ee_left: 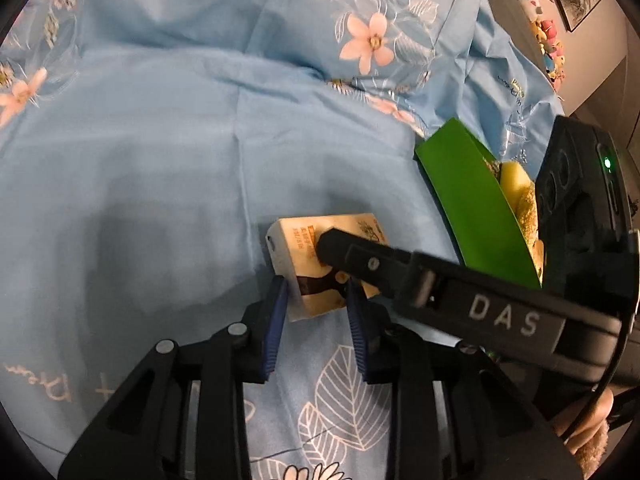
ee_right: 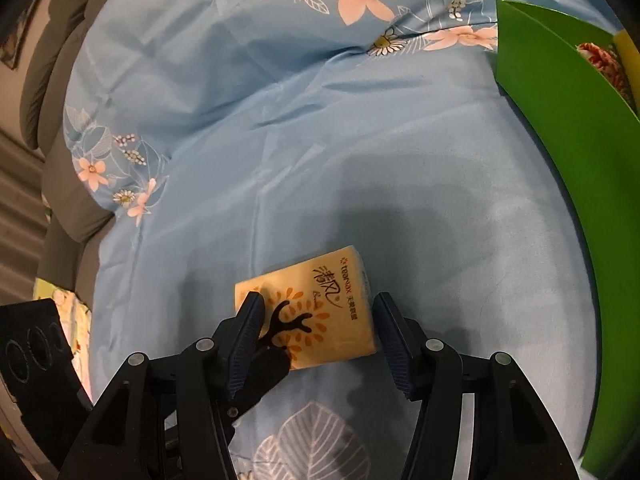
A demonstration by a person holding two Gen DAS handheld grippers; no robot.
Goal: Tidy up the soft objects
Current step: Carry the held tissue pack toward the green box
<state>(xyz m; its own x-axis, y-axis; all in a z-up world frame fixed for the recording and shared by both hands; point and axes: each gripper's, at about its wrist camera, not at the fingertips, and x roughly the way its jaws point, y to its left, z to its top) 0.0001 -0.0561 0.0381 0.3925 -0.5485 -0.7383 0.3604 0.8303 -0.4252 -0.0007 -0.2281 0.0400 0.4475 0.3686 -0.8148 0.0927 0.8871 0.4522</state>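
A yellow tissue pack (ee_right: 320, 308) with a black tree print lies on the blue floral bedsheet (ee_right: 280, 140); it also shows in the left wrist view (ee_left: 304, 256). My left gripper (ee_left: 318, 300) has its blue pads closed against the pack's near end. My right gripper (ee_right: 316, 320) is open, its fingers on either side of the pack, apart from it. The right gripper's finger (ee_left: 360, 256) lies across the pack in the left wrist view. A green box (ee_right: 560, 140) stands at the right with soft items inside.
The green box (ee_left: 472, 200) holds a yellow sponge (ee_left: 514, 178) and other soft items. Plush toys (ee_left: 548, 36) sit at the far right by a wall. Grey cushions (ee_right: 60, 60) border the sheet on the left. The sheet is creased.
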